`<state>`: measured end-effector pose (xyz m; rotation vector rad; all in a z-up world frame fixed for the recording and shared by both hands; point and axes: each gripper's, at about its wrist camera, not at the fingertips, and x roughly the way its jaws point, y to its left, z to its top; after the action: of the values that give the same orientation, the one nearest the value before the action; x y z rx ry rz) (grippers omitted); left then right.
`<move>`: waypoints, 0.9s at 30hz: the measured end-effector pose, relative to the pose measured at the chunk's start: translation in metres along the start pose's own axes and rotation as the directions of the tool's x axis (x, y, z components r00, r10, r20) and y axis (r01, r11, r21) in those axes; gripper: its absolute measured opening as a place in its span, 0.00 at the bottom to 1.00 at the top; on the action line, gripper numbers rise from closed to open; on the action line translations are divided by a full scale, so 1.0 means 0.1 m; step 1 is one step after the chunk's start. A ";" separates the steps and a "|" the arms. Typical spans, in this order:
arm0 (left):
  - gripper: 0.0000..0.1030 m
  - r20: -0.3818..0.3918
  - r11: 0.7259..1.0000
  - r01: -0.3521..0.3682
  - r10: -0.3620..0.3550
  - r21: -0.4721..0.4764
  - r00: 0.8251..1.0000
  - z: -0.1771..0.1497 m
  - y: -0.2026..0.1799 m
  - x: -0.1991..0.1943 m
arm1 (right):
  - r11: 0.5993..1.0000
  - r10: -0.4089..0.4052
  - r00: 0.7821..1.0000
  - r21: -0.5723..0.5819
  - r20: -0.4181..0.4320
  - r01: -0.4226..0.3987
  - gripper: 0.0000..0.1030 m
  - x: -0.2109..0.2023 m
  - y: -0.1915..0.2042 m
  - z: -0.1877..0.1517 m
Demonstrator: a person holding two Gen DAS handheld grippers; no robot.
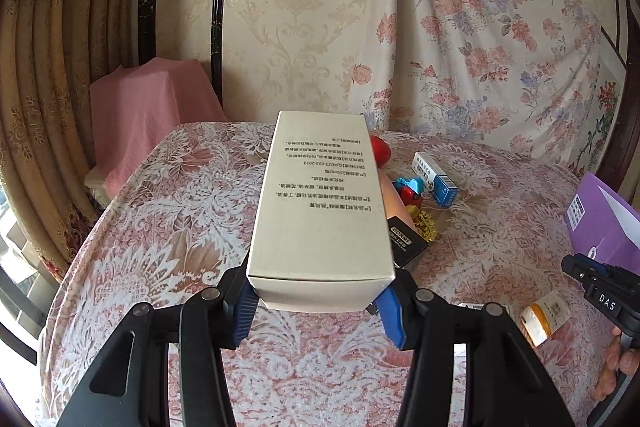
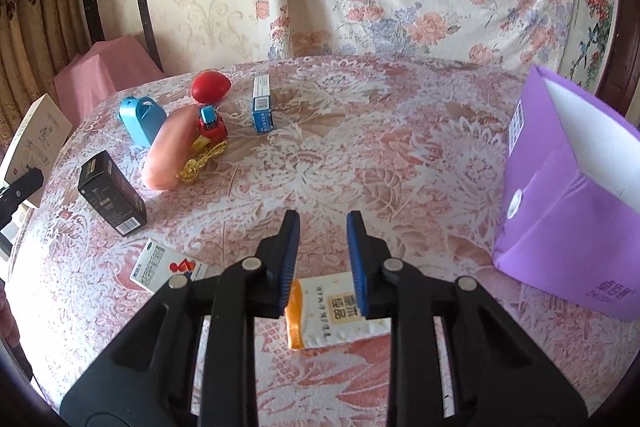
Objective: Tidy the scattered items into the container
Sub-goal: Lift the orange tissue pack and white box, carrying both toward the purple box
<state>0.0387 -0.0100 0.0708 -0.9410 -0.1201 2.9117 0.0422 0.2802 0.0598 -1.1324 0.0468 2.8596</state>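
My left gripper (image 1: pixel 318 303) is shut on a long cream carton (image 1: pixel 320 203) with black print, held above the lace-covered table (image 1: pixel 168 227). In the right wrist view the same carton (image 2: pixel 38 143) shows at the far left. My right gripper (image 2: pixel 323 223) is shut on a white and orange snack packet (image 2: pixel 336 311), pinched near the base of the blue pads (image 2: pixel 358 259). The left wrist view shows that packet (image 1: pixel 544 315) hanging under the right gripper (image 1: pixel 596 287). A purple container (image 2: pixel 560 227) stands open at the right, close beside the right gripper.
Scattered on the table are a black box (image 2: pixel 112 193), a white medicine box (image 2: pixel 168 271), a pink tube (image 2: pixel 170 151), a gold chain (image 2: pixel 200 159), a toy car (image 2: pixel 210 127), a blue case (image 2: pixel 142 121), a red egg (image 2: pixel 211 87) and a blue-white box (image 2: pixel 262 105).
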 end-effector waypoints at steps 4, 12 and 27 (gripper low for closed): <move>0.50 -0.004 1.000 0.009 -0.009 0.002 1.000 -0.03 -0.01 0.01 | 0.999 0.025 0.999 0.023 -0.024 -0.024 0.27 0.06 -0.08 -0.08; 0.50 -0.010 1.000 0.031 -0.031 0.003 0.999 -0.07 -0.06 0.04 | 0.993 0.100 0.994 0.065 -0.050 -0.096 0.76 0.13 -0.24 -0.24; 0.50 -0.030 1.000 0.031 -0.031 -0.003 0.999 -0.14 0.01 0.06 | 0.999 -0.036 0.995 -0.014 -0.088 0.035 0.90 0.27 -0.16 -0.43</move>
<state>0.0418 -0.0092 0.0559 -0.9734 -0.1354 2.8693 0.0530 0.2954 0.0099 -1.2491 0.0132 2.7813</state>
